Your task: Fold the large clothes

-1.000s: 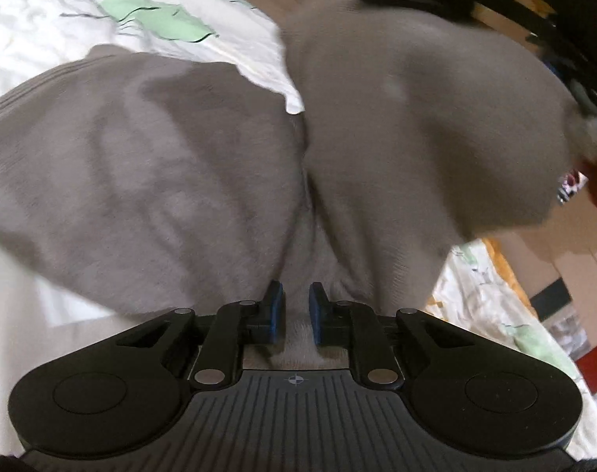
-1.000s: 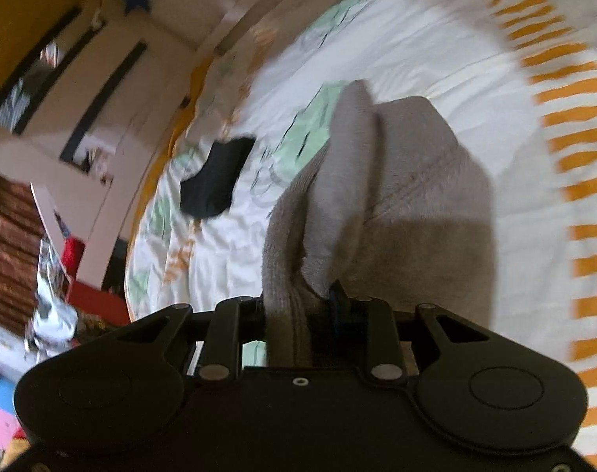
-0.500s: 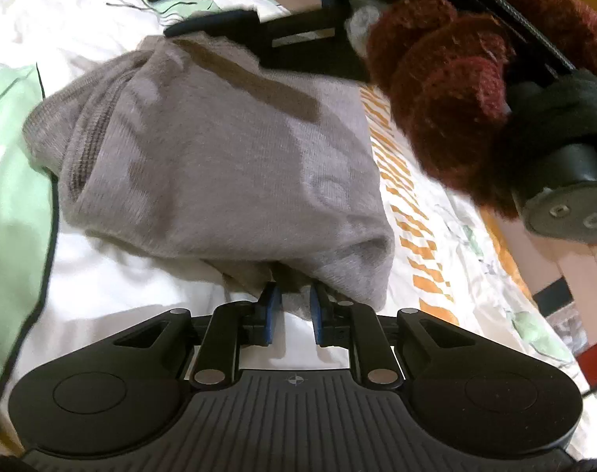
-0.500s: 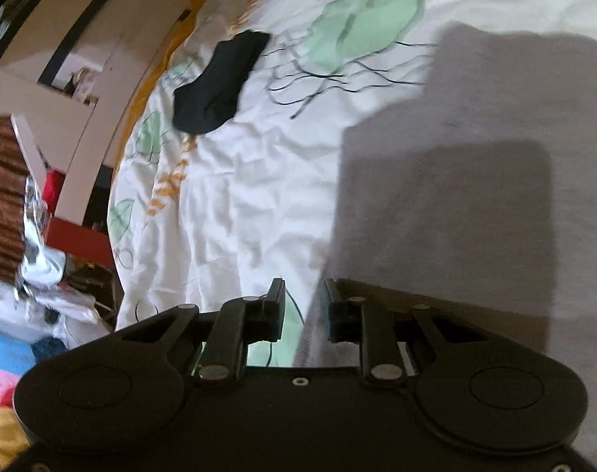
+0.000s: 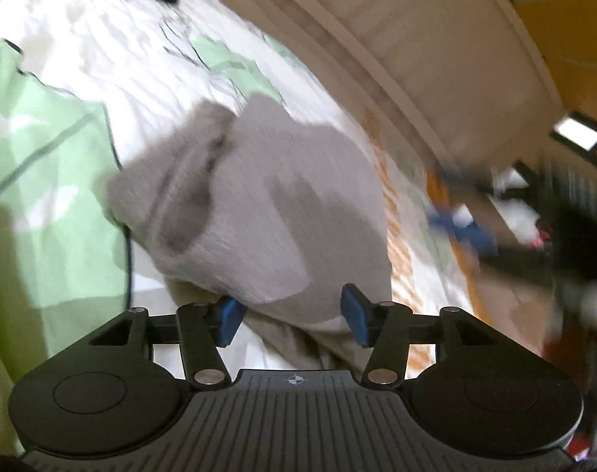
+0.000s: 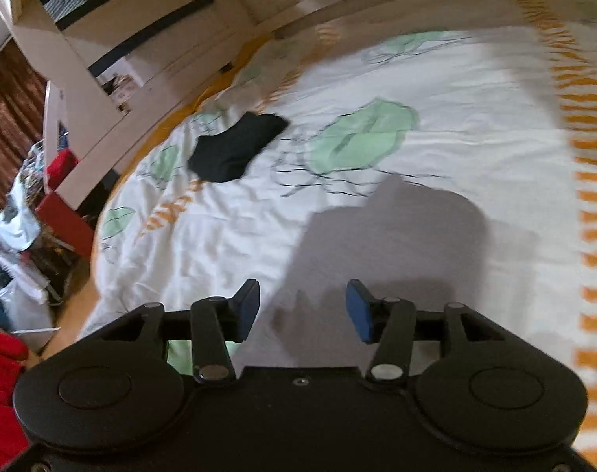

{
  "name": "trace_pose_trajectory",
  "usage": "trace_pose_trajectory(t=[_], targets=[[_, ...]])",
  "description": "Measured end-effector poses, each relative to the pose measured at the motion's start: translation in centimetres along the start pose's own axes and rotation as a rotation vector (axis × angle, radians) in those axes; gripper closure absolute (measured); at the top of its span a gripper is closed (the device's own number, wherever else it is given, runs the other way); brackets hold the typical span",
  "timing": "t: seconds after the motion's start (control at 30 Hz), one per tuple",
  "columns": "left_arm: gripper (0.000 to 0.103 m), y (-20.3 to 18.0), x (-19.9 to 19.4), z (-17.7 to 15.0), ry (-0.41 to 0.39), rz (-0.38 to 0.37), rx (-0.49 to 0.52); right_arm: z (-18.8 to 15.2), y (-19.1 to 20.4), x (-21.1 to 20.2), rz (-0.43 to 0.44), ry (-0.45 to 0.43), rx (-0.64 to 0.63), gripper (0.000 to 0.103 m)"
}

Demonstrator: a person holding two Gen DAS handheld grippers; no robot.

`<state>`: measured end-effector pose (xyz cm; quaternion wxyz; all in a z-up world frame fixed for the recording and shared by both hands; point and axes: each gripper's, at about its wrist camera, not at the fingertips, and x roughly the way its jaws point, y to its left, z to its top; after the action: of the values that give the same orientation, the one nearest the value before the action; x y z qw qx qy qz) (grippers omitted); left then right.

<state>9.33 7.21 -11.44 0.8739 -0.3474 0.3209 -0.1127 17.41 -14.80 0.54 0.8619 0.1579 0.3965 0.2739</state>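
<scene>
The bed [image 6: 475, 90], spread with a white duvet printed with green leaves and orange stripes, fills both views; on it lies the grey sweater [image 5: 275, 212], folded down to a compact bundle, resting on the cover just ahead of the left gripper [image 5: 292, 320], with its near hem lying between the parted blue pads but pressed by neither; a second ago that same gripper was pinching the knit with the cloth hanging in the air, and half a second ago it was set down with the jaws narrow, so the jaws have just been opening and the fold has been let go. The right gripper [image 6: 302, 308] tells the same story; it held a bunched edge a second ago, and now its jaws have just been opening, stand apart and hold nothing, with only shadowed duvet between them. A small black garment [image 6: 235, 147] lies well apart near the far edge of the bed. Judged from this, the sweater's fold is finished or nearly so, and both tongs are free for a final smoothing or the next garment.
</scene>
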Motion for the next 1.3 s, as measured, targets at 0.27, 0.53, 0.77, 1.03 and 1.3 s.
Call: trace_pose_trajectory(t=[0.27,0.53,0.77,1.03,1.3], targets=[[0.05,0.4,0.2,2.0,-0.076,0.09,-0.013,-6.9,-2.1,-2.6,-0.108,-0.03,-0.029,0.045],[0.092,-0.6,-0.6,5.5,-0.159,0.13,0.13,-10.0,-1.5,-2.4,-0.138,-0.02,-0.098,0.042],[0.092,1.8,0.2,7.3,-0.073,0.237,0.111,-11.7,0.6,-1.7,-0.171,-0.006,-0.255,0.042],[0.091,3.2,0.8,7.0,-0.065,0.257,0.084,-11.5,2.6,0.3,-0.089,-0.067,-0.387,0.042],[0.069,3.8,0.4,7.8,-0.091,0.278,0.052,-13.2,3.6,5.0,-0.003,0.094,-0.499,0.034]])
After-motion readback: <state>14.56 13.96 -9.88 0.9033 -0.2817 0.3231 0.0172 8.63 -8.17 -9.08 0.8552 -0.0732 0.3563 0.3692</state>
